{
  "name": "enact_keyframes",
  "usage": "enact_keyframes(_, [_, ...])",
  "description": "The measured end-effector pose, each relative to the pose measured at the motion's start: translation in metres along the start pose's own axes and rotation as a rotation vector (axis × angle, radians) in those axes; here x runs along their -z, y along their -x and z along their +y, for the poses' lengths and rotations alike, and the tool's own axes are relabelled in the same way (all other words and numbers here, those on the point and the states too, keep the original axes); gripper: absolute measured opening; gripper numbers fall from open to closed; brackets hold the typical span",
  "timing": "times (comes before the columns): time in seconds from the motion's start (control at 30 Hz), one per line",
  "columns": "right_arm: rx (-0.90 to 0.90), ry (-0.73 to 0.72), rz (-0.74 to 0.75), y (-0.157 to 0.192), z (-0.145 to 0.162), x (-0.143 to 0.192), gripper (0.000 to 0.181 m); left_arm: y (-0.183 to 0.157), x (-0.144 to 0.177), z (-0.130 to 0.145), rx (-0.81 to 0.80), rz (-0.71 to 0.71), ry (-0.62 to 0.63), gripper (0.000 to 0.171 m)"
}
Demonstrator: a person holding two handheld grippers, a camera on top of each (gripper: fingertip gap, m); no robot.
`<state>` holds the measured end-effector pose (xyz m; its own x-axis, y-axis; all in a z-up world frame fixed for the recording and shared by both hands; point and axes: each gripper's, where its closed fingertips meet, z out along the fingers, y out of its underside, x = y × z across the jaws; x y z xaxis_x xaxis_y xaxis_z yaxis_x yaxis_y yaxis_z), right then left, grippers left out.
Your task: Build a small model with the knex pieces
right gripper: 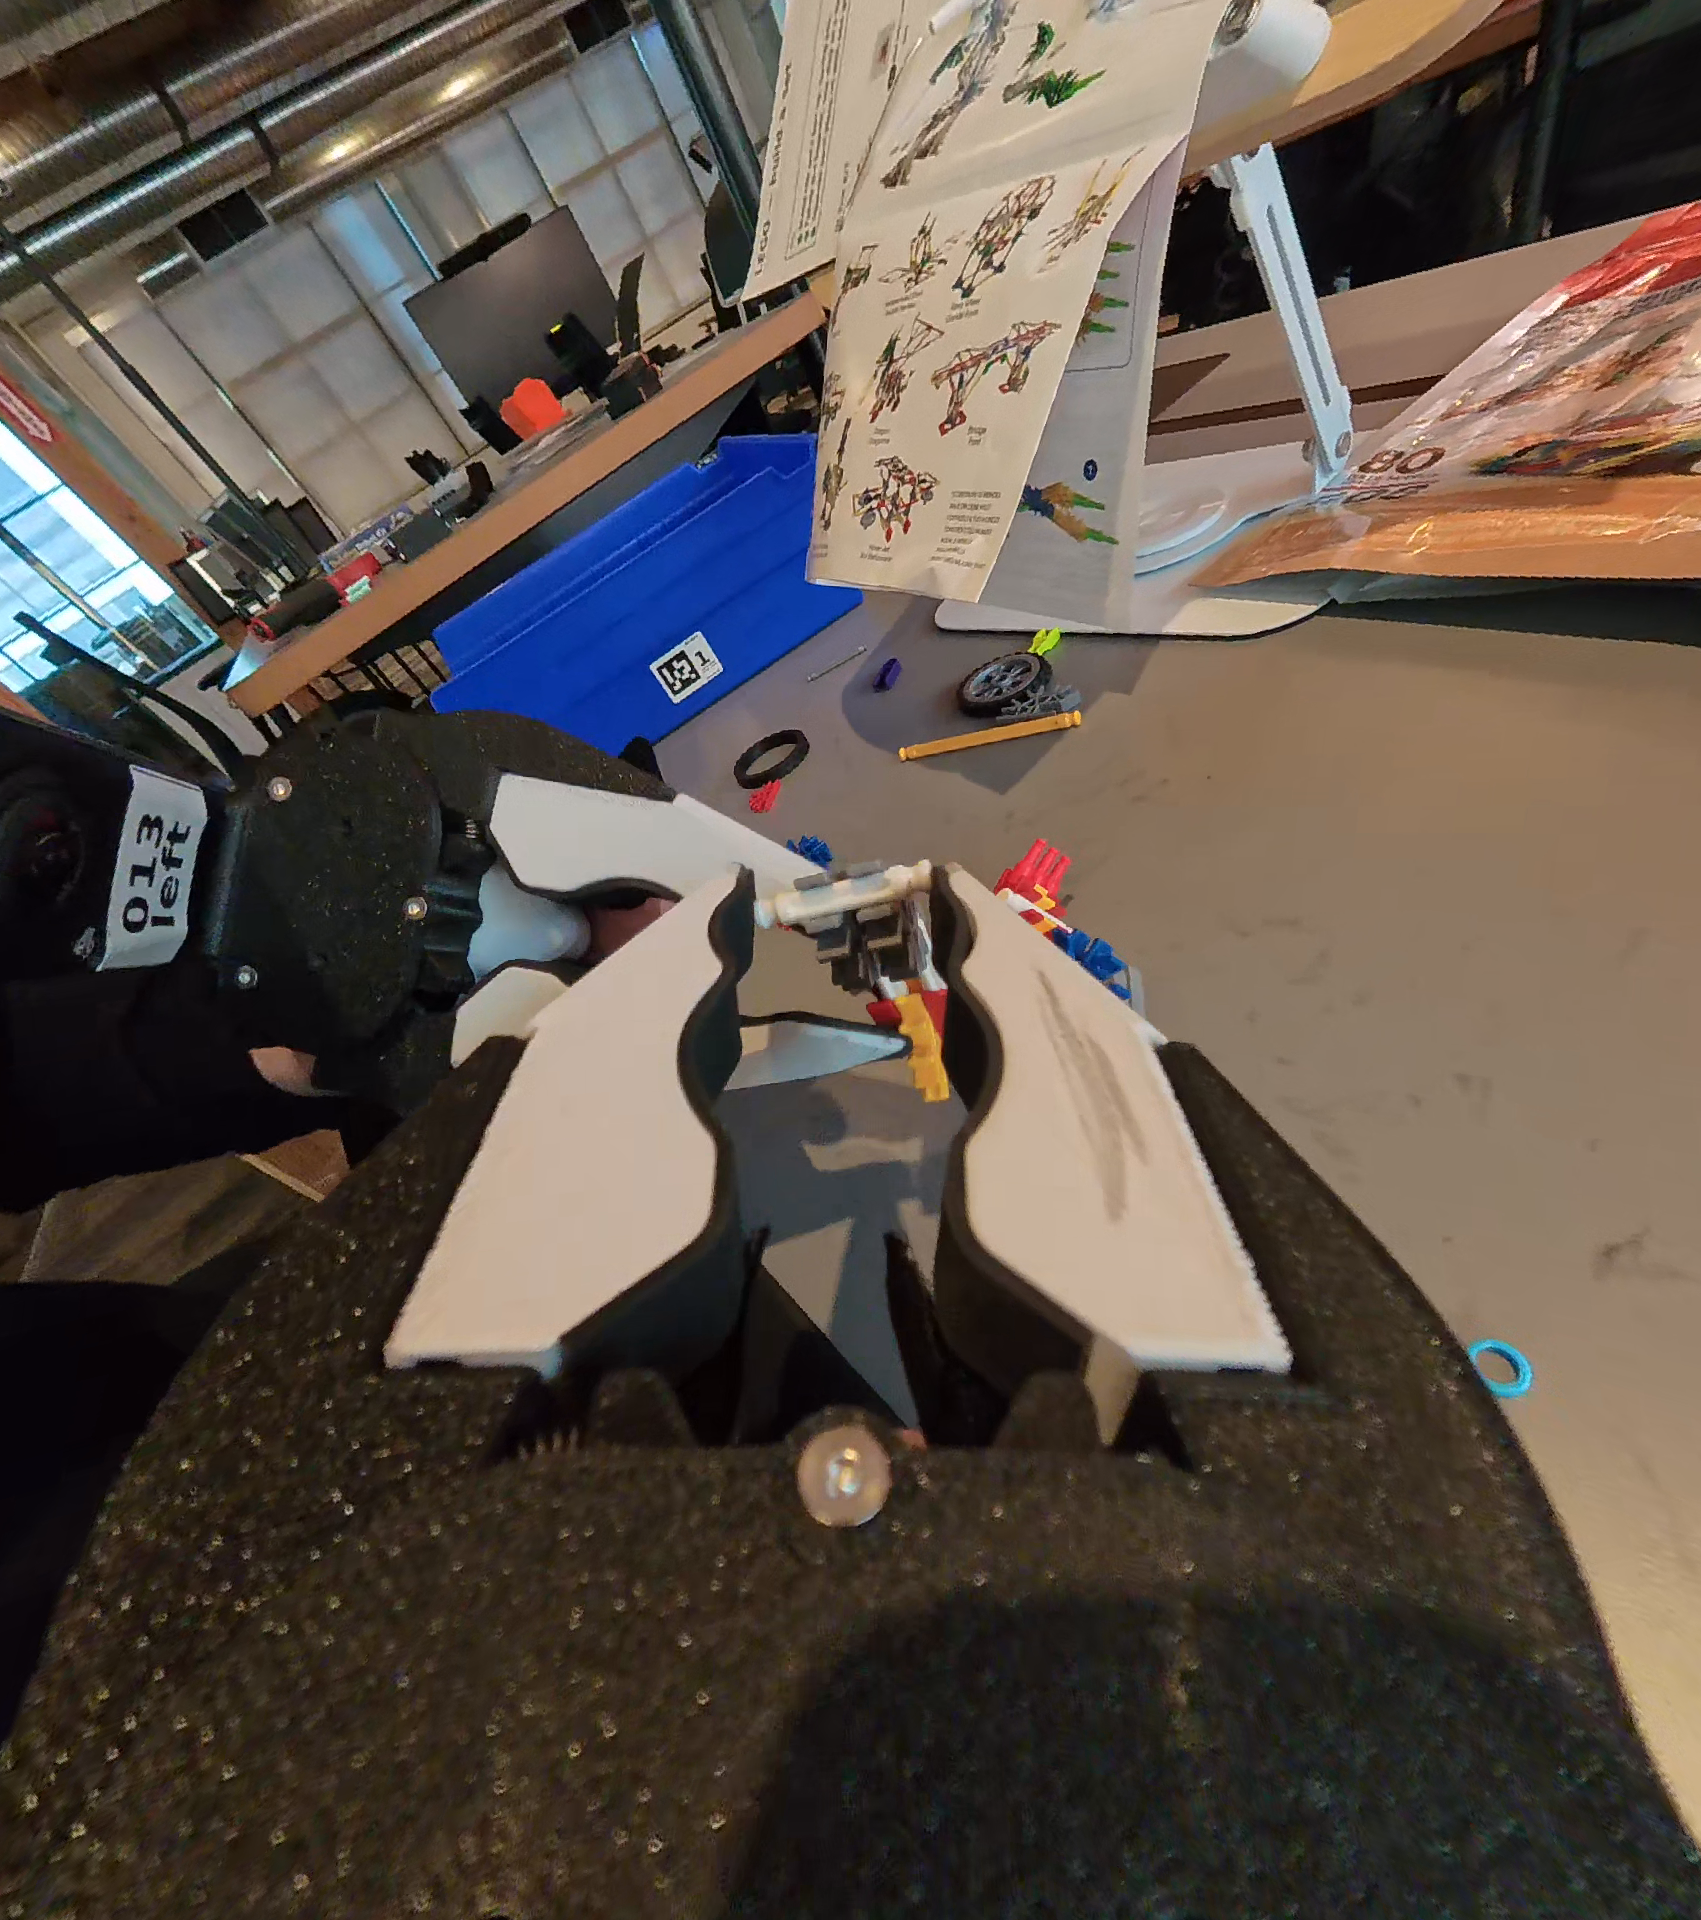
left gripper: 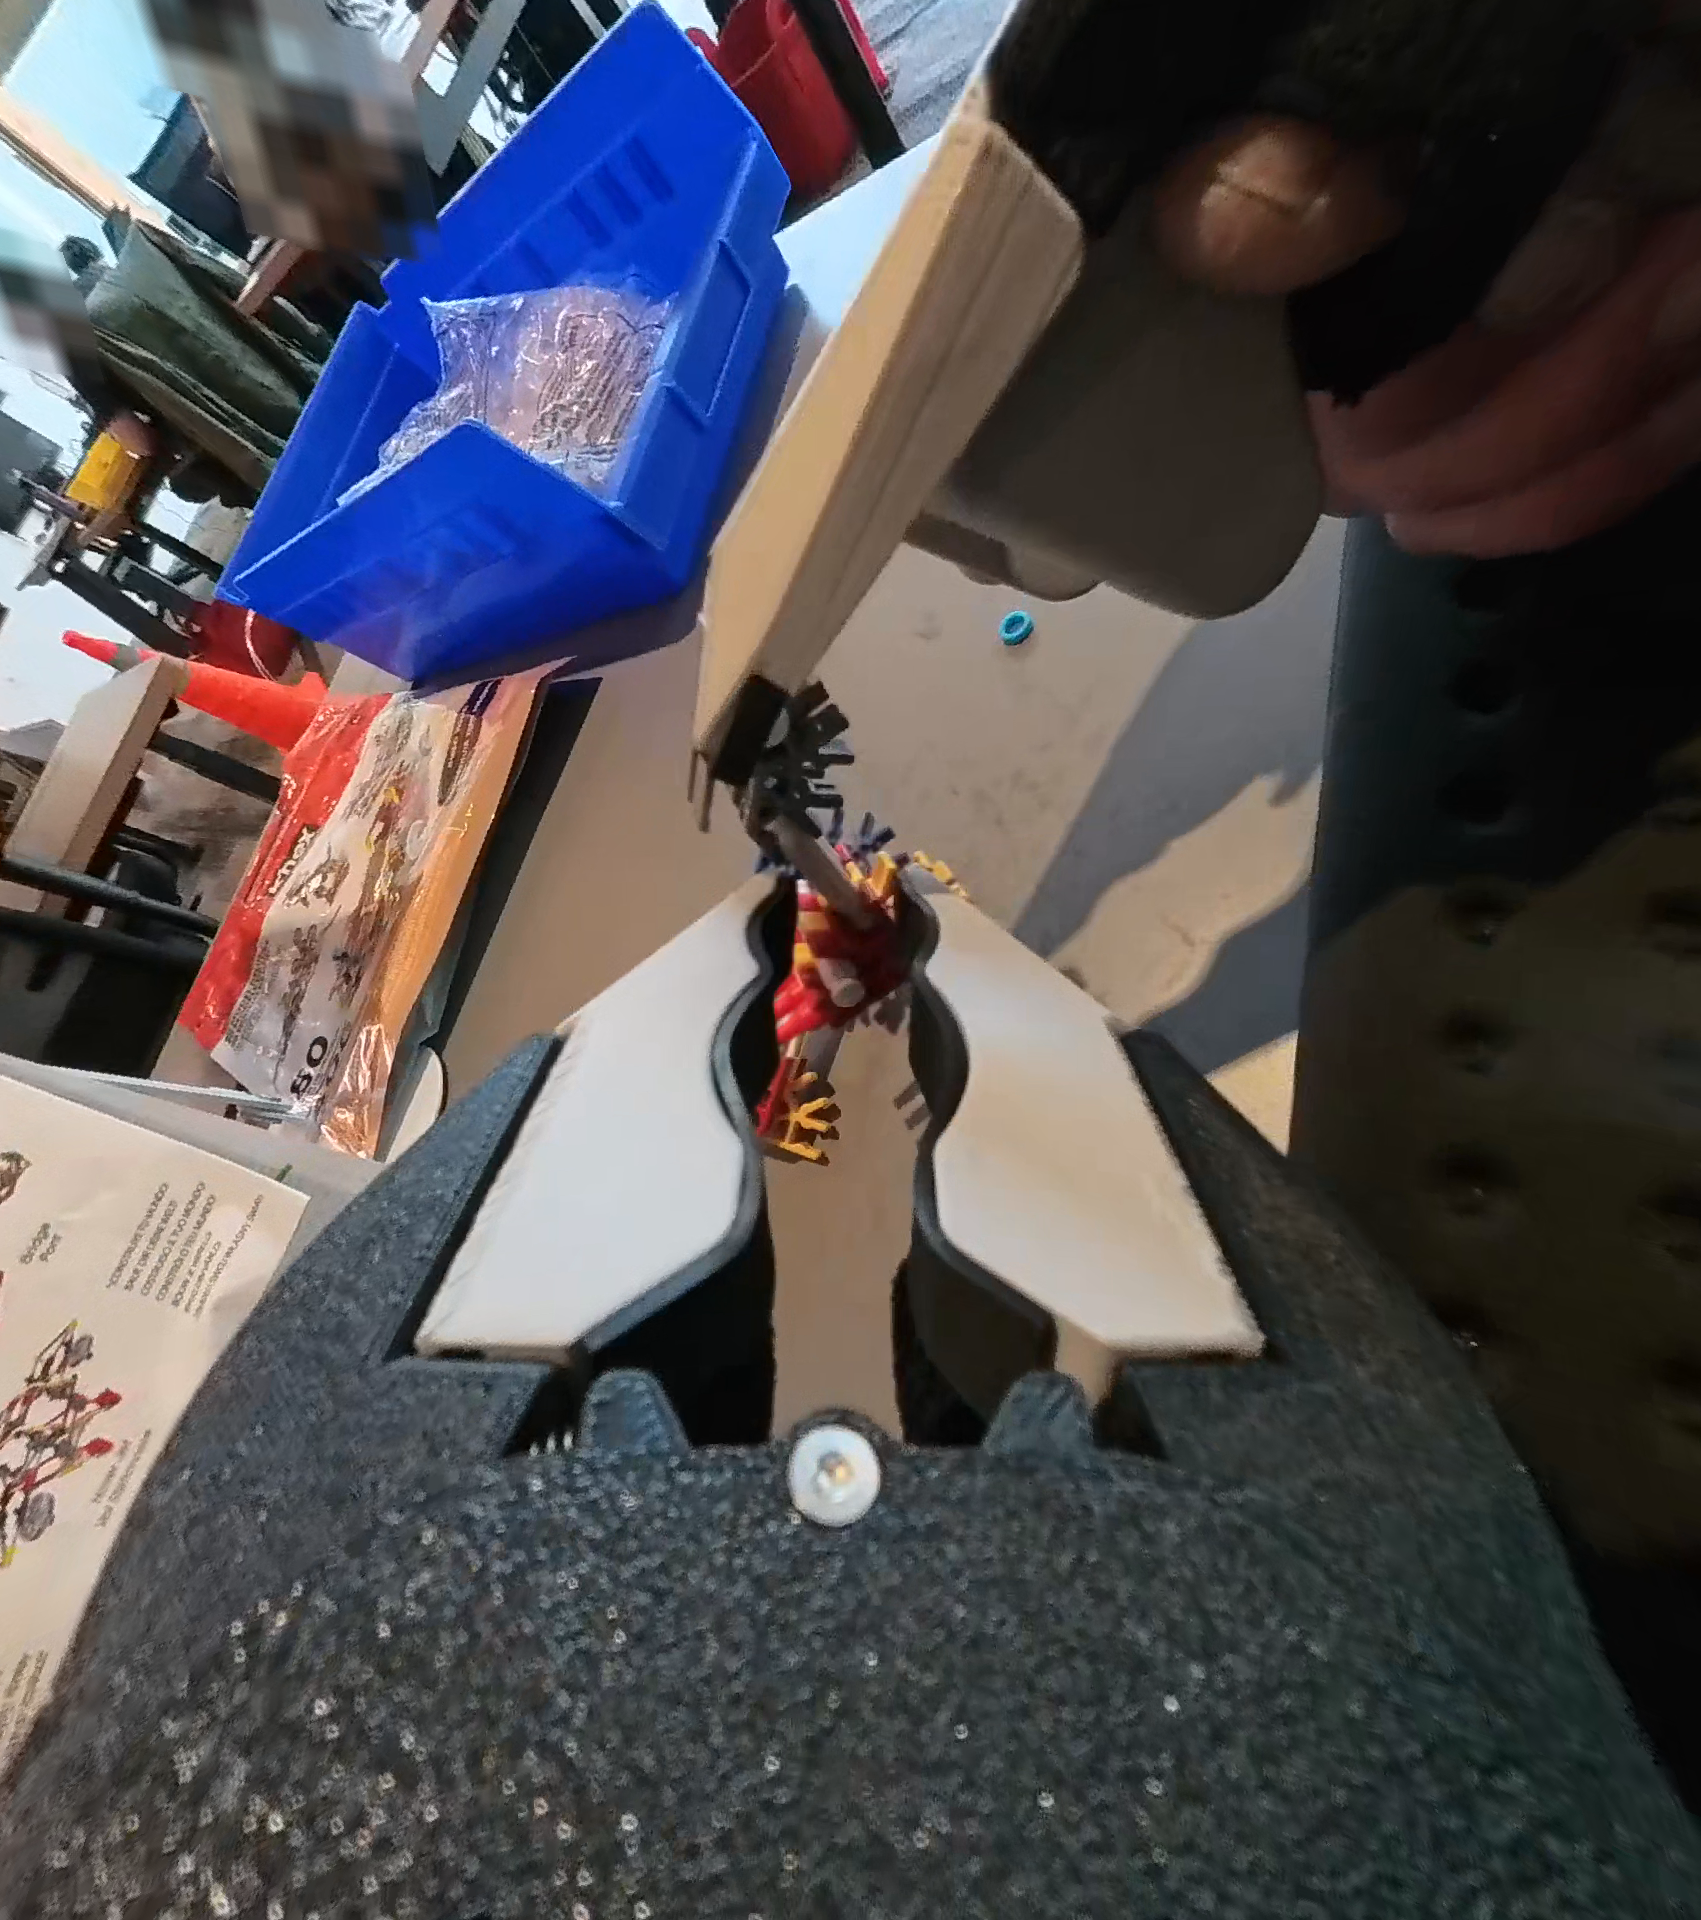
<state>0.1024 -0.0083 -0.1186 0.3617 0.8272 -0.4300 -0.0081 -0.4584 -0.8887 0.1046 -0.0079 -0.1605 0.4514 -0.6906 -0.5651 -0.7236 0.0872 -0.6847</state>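
Both tools (left gripper: pixel 841 914) (right gripper: pixel 841 899) clamp one toy assembly (right gripper: pixel 877 935)

Left tongs (left gripper: pixel 841 914) are closed on a small toy assembly (left gripper: pixel 830 966) of red, yellow and grey plastic rods and connectors, held clear above the counter (left gripper: pixel 1116 727). A grey rod (left gripper: pixel 810 852) rises from the assembly to a black toothed connector (left gripper: pixel 789 743). Right tongs (right gripper: pixel 841 899) grip that end: in the right wrist view a white-grey rod (right gripper: pixel 841 899) lies crosswise between the tips, with grey and black connectors (right gripper: pixel 867 940) just below it. Red and yellow pieces (right gripper: pixel 919 1023) sit lower between the fingers. Both tongs meet at the same assembly, fingertips near each other.
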Motion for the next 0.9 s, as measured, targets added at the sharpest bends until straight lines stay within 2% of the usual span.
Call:
enact_keyframes(0.23, [0.014,0.018,-0.002,0.003,0.003,0.0,0.033,0.003,0.004,0.004,-0.066,-0.019,-0.005,0.014])
enact_keyframes(0.47, [0.036,0.043,-0.005,0.002,0.008,0.005,0.037,0.006,0.008,0.008,-0.24,0.01,0.01,0.013])
enact_keyframes(0.57, [0.044,0.043,0.044,-0.009,0.008,0.01,0.049,0.007,0.01,0.014,-0.259,0.112,0.046,0.013])
enact_keyframes(0.9, [0.054,0.128,0.075,-0.02,0.019,0.007,0.049,0.013,0.008,0.036,-0.398,0.333,0.172,0.014])
